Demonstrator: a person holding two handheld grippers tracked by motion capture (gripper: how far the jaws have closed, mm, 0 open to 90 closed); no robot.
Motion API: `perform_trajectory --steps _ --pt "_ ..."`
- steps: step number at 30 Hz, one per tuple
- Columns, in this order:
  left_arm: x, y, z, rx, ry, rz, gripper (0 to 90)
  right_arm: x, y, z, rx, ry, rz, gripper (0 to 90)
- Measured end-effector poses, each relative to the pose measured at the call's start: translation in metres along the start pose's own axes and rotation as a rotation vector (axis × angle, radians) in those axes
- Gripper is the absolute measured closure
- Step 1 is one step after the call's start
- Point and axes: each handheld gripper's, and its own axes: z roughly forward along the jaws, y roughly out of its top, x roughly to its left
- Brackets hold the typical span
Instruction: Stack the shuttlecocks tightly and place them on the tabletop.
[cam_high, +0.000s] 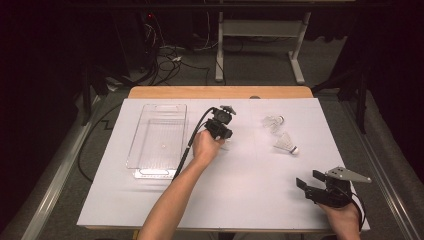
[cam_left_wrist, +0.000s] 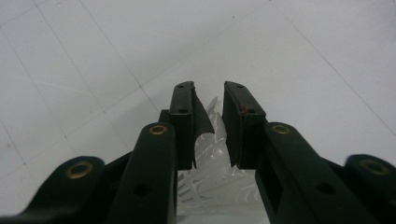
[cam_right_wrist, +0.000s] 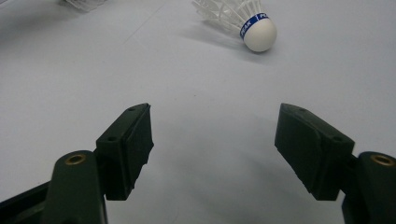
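L tool sits mid-bench w/ a white shuttlecock between its jaws, pads just clear of the feathers, beside the clear tray. R tool gapes wide & empty near the bench's front-right corner; 2 more shuttlecocks lie further back.

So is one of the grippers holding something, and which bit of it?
The left gripper has a white shuttlecock between its jaws, at the feather skirt; whether it is gripped cannot be told. The right gripper is open, holding nothing.

Dim room, grey floor, tangled cables, white table legs behind, wooden table edge
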Motion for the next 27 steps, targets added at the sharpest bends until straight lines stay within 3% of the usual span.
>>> perform_trajectory --steps 8,27 --pt "-0.0009 -0.0001 0.0017 0.002 0.005 0.002 63.0 -0.0005 -0.0002 0.0005 0.005 -0.003 0.0 28.3" --pt "0.0056 -0.0001 0.0028 0.006 0.016 -0.025 56.9 -0.0002 -0.0001 0.0008 0.006 0.001 -0.003 28.3"
